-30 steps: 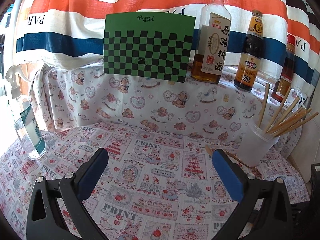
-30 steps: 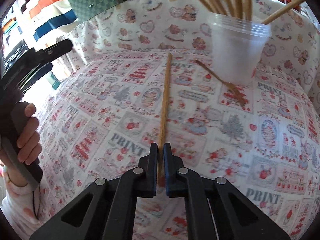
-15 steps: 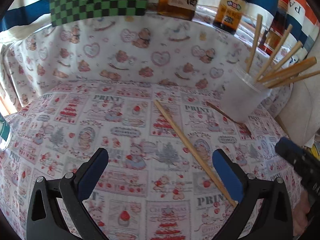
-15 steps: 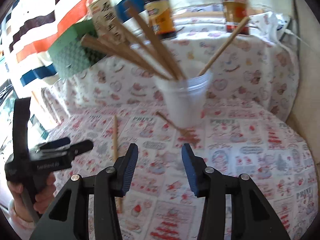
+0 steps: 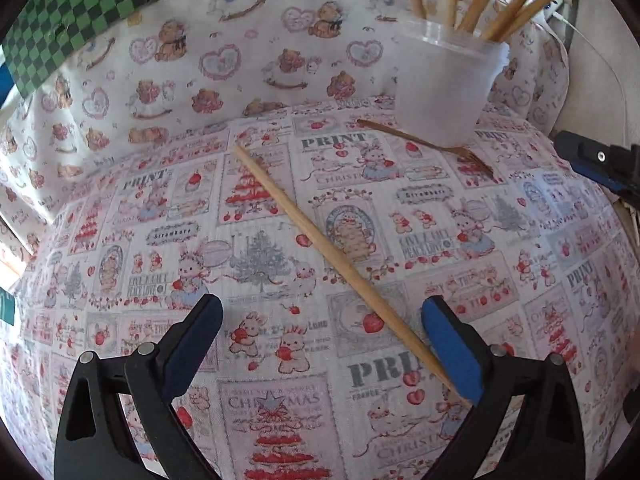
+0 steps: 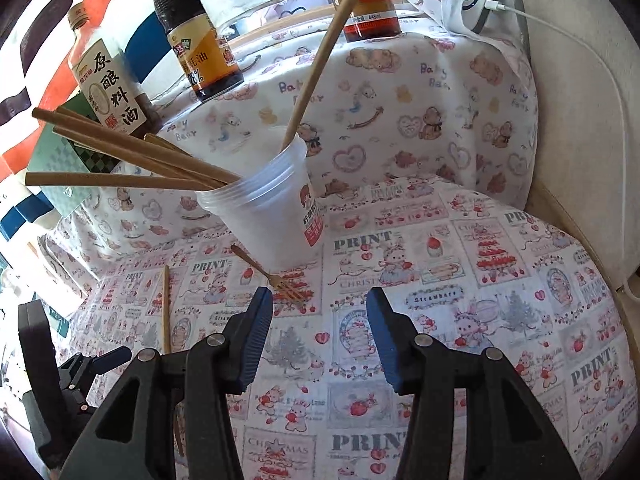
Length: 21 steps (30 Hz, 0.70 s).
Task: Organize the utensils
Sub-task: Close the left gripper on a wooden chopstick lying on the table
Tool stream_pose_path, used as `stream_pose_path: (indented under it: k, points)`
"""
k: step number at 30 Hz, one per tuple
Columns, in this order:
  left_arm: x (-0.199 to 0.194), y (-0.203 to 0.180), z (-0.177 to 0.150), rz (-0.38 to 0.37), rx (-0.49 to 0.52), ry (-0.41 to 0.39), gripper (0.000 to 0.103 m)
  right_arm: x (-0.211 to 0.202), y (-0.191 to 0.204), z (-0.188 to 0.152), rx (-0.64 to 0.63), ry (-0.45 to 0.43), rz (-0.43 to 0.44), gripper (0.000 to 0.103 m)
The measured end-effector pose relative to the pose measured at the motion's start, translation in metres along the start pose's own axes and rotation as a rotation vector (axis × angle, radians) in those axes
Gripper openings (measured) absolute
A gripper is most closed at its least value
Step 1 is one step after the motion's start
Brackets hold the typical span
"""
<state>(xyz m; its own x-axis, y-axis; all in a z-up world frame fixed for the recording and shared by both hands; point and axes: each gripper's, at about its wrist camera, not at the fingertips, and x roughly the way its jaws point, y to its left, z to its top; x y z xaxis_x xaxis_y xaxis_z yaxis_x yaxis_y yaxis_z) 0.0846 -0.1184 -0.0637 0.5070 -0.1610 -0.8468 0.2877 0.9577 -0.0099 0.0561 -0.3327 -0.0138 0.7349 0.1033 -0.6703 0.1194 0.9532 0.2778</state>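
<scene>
Since a second ago my right gripper [image 6: 320,312] has let go of the chopstick [image 5: 336,256] and pulled back, and my left gripper [image 5: 322,332] has dropped toward it; the chopstick lies flat on the printed cloth [image 5: 520,280], its near end beside my left gripper's right finger; both grippers' fingers are spread apart, holding nothing; a small fork [image 6: 272,276] lies touching the plastic cup [image 6: 276,216], which holds more chopsticks; sauce bottles [image 6: 200,40] stand behind.

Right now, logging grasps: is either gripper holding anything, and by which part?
Nothing is held. Left gripper and right gripper are open; the wooden chopstick lies on the cloth.
</scene>
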Motion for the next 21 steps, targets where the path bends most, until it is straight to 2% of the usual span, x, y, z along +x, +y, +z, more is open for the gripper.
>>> stream_pose_path:
  k: [4,7,8,13,15,19,21]
  points:
    - [-0.002,0.027,-0.002,0.043,-0.079,0.001,0.093,0.0,0.01,-0.003,-0.047,-0.021,-0.021,0.055]
    - [-0.008,0.047,-0.003,0.073,-0.131,-0.009,0.069,0.002,0.016,-0.005,-0.081,-0.017,-0.031,0.055]
    - [-0.011,0.054,-0.004,0.083,-0.151,-0.011,0.057,0.004,0.017,-0.006,-0.087,-0.011,-0.028,0.056]
    - [-0.016,0.066,-0.006,0.095,-0.164,-0.017,0.028,0.014,0.023,-0.011,-0.126,0.014,-0.043,0.056]
    - [-0.016,0.069,-0.004,0.086,-0.163,-0.014,0.013,0.017,0.022,-0.012,-0.126,0.023,-0.041,0.056]
    - [-0.016,0.07,-0.003,0.077,-0.167,-0.009,0.01,0.021,0.017,-0.011,-0.09,0.048,-0.026,0.056]
    - [-0.024,0.074,-0.004,0.049,-0.183,-0.048,0.007,0.022,0.015,-0.01,-0.082,0.05,-0.029,0.056]
